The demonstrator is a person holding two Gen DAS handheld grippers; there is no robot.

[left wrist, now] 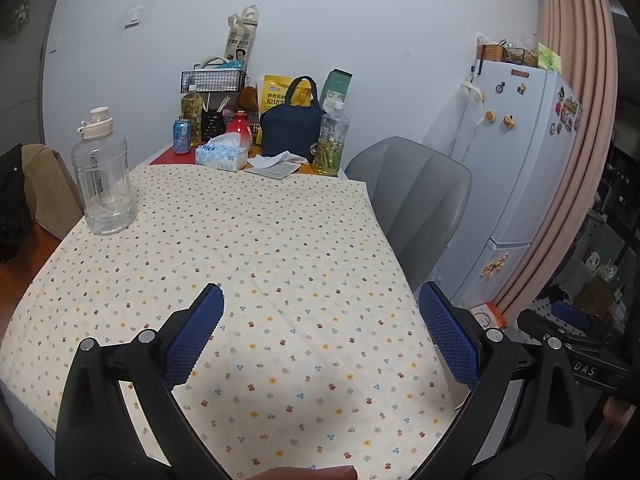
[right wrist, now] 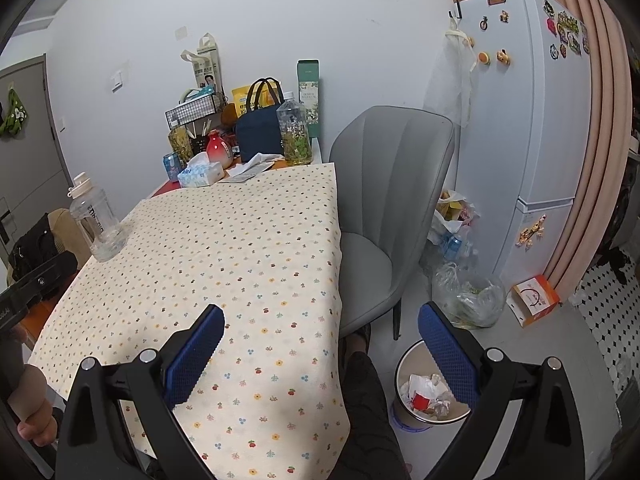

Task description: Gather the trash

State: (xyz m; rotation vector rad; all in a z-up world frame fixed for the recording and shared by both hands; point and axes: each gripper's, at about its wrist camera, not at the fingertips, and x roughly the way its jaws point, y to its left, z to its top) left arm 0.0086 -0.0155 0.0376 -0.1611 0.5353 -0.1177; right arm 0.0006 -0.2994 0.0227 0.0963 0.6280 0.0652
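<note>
Two hand-held grippers hang over the flower-print tablecloth (left wrist: 240,240) on the bench. The left hand-held gripper (left wrist: 320,320) has its blue pads spread wide, with nothing between them. The right hand-held gripper (right wrist: 320,334) is equally wide open and empty, one finger above the tablecloth, the other above the trash bin (right wrist: 404,364). That trash bin stands on the floor just beside the bench's near corner, in front of the grey chair (right wrist: 384,208), with crumpled paper trash (right wrist: 424,394) inside. Beyond the trash bin, a clear plastic bag (right wrist: 468,296) slumps beside the fridge (right wrist: 532,120). A clear water jug (left wrist: 104,176) stands on the tablecloth's far left edge.
</note>
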